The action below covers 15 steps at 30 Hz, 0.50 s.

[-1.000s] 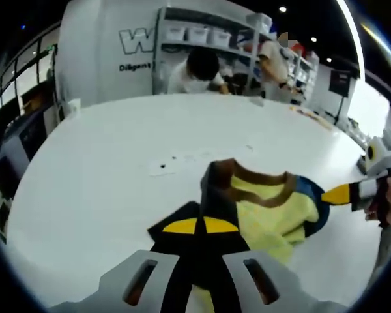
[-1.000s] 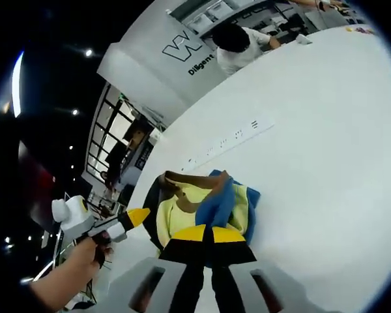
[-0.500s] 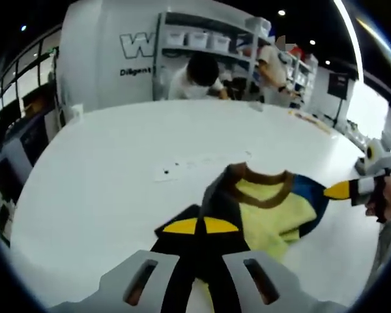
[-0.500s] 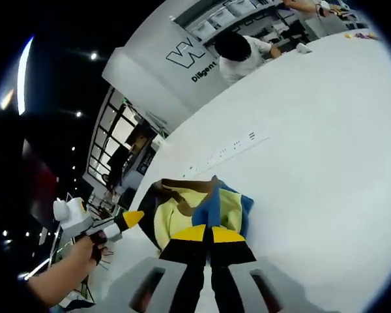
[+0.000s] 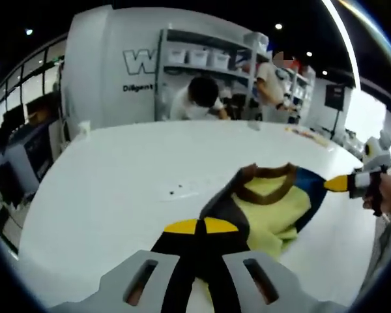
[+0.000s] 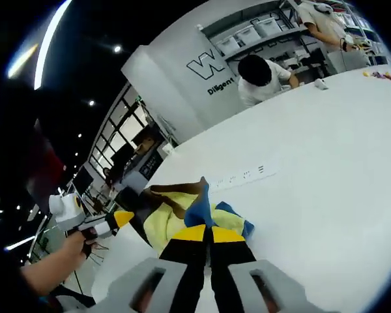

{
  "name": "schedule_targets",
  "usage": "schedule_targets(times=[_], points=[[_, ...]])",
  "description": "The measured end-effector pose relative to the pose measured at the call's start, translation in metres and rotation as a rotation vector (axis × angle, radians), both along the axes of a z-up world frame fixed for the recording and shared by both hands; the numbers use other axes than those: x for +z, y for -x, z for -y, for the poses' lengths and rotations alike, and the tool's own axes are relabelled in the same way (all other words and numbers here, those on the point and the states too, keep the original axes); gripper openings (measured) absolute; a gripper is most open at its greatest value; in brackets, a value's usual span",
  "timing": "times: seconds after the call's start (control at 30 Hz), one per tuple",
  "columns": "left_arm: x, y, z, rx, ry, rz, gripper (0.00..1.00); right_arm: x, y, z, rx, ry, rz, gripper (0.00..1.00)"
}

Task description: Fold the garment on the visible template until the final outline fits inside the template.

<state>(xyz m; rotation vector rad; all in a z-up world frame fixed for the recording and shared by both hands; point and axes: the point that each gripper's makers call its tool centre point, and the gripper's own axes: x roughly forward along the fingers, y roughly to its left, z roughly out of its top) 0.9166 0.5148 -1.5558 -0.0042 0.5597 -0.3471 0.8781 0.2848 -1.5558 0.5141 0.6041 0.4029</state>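
Both grippers, left gripper (image 5: 201,225) and right gripper (image 6: 208,233), are clamped on the garment (image 5: 267,205) (yellow, blue, brown collar); it seems lifted off the white tabletop (image 5: 117,189). A faint marked strip (image 6: 246,176) lies beyond; people work at shelves (image 5: 208,45) behind.

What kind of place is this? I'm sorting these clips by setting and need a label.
Probably a lab or workshop, not a home: a large white table holds the garment, shelving with storage bins stands behind, a wall bears large lettering, and people work at the far edge.

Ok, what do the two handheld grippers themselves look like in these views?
Both match: the left gripper and right gripper have black jaws tipped with yellow pads, rising from pale grey slotted bodies. Seen from the left gripper view, the right gripper's handle is grey-white with a dark band behind its yellow tip.
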Motion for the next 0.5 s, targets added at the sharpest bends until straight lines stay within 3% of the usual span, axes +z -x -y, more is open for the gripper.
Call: schedule_targets(times=[0.07,0.13,0.5], points=[[0.014,0.0,-0.003,0.005,0.01,0.03,0.0,0.015,0.0,0.005,-0.01,-0.007,0.032,0.0],[0.04,0.004,-0.01,0.018,0.042,0.073,0.0,0.046,0.005,0.01,-0.007,0.005,0.115,0.0],[0.119,0.014,-0.025,0.004,0.056,0.201,0.0,0.125,0.013,0.035,-0.024,0.039,0.289,0.0]])
